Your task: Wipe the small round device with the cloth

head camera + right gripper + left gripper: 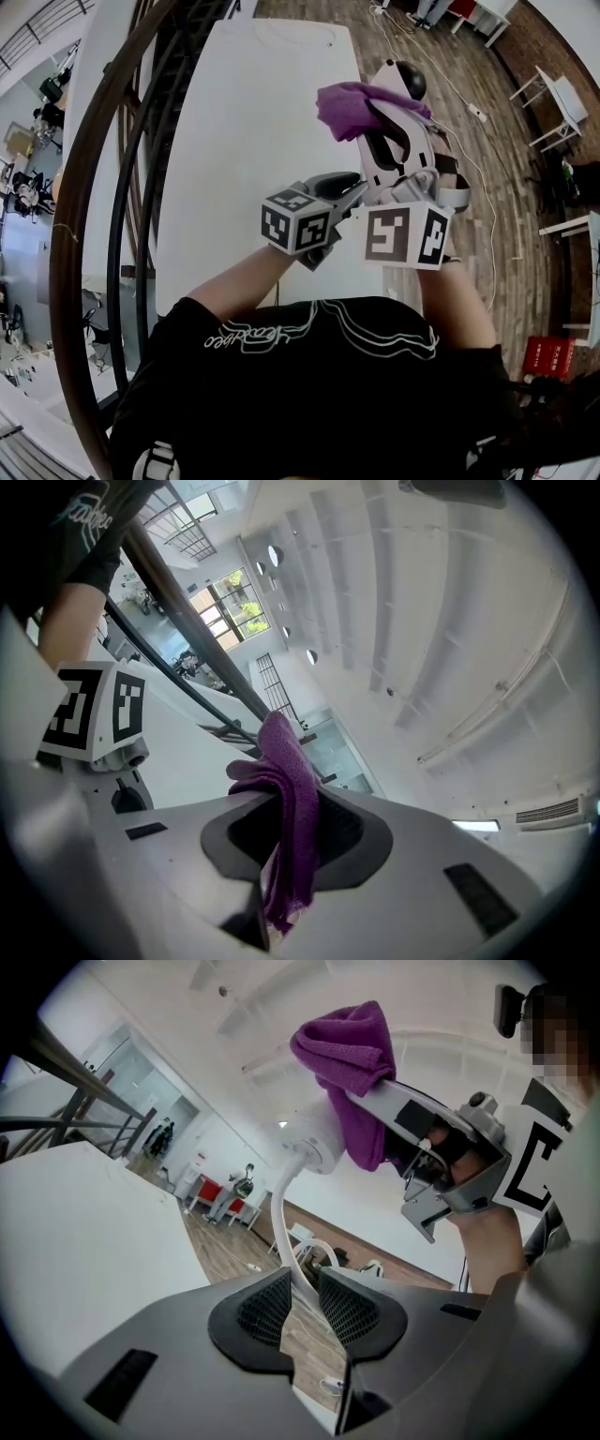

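The left claw (305, 1302) is closed narrow on a thin white stalk (281, 1232), with a pad touching it on each side. The stalk curves up to the small round device (314, 1138), which is held in the air, not resting on the tabletop (253, 122). The right claw (291, 827) pinches a bunched purple cloth (292, 780) that lies against the device's upper side.

The device looks light, hard and smooth, probably slick under a pad, so the stalk seems the sensible hold. The stalk may bend or twist when pushed, so light strokes look wise. The cloth is soft and limp, gripped mid-fold with a tail dangling.

Both claws are above the tabletop's right edge, toward its near end. Bare tabletop spreads left as far as the dark railing (112, 234). Past the right edge is wooden floor (487, 187), a long drop if the hold slips.
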